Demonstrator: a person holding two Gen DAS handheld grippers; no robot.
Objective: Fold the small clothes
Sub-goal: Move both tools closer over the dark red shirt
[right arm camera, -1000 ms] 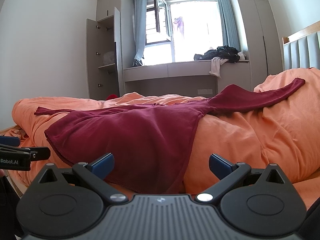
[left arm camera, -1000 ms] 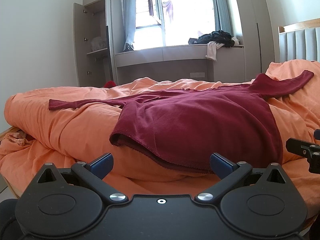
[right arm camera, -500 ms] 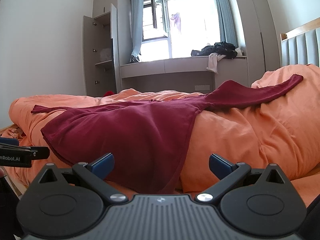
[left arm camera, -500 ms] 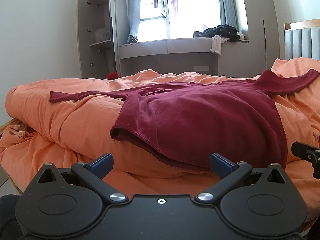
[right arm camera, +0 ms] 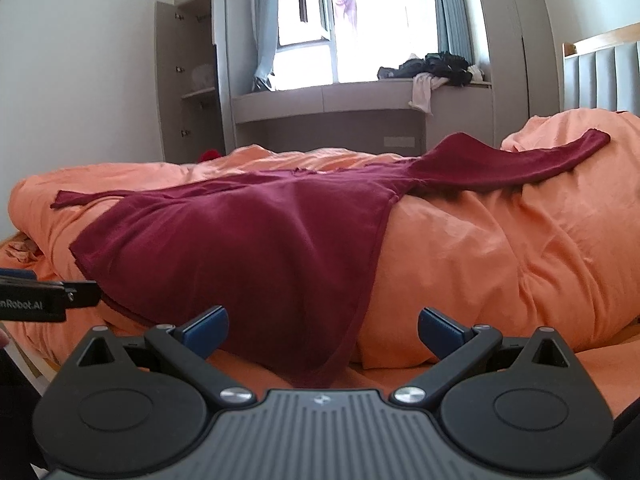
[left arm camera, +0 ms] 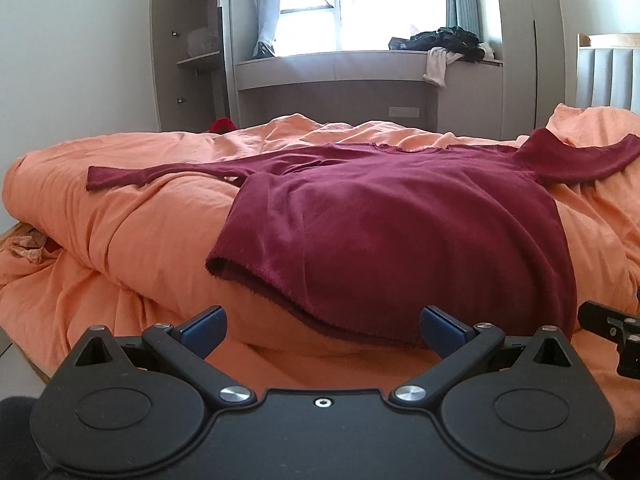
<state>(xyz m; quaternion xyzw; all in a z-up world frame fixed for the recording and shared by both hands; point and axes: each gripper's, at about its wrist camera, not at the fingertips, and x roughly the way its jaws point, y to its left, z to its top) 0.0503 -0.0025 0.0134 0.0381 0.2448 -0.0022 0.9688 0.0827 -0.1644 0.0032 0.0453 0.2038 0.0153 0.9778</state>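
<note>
Where the orange duvet (left arm camera: 120, 232) humps up across the bed, a dark red long-sleeved top (left arm camera: 392, 224) lies spread flat on it, neckline away from the cameras, hem toward them. One sleeve runs out straight to the left (left arm camera: 132, 174); the other angles up to the right over a higher fold of duvet (right arm camera: 532, 160). The hem's left corner curls slightly, showing the underside (left arm camera: 228, 270). Fabric smooth across the body, a few shallow creases near the shoulder.

Left gripper (left arm camera: 322, 328): jaws spread wide, blue pads (left arm camera: 204, 326) well apart, nothing between them. It sits low, just short of the hem, near the hem's middle. Not touching cloth as far as can be seen.

Right gripper (right arm camera: 322, 326): likewise wide open and empty, blue pads (right arm camera: 440, 328) apart, facing the hem's right corner where the cloth droops off the duvet edge. Contact cannot be confirmed. Each gripper's tip shows at the edge of the other's view.

Beyond the bed: a window seat (left arm camera: 336, 68) under a bright window, with a heap of dark clothes (left arm camera: 444, 42) and a pale garment hanging over its edge. Open wardrobe (left arm camera: 188, 52) at left, grey padded headboard (right arm camera: 600, 76) at right. A small red object (left arm camera: 222, 125) sits on the floor past the bed.
</note>
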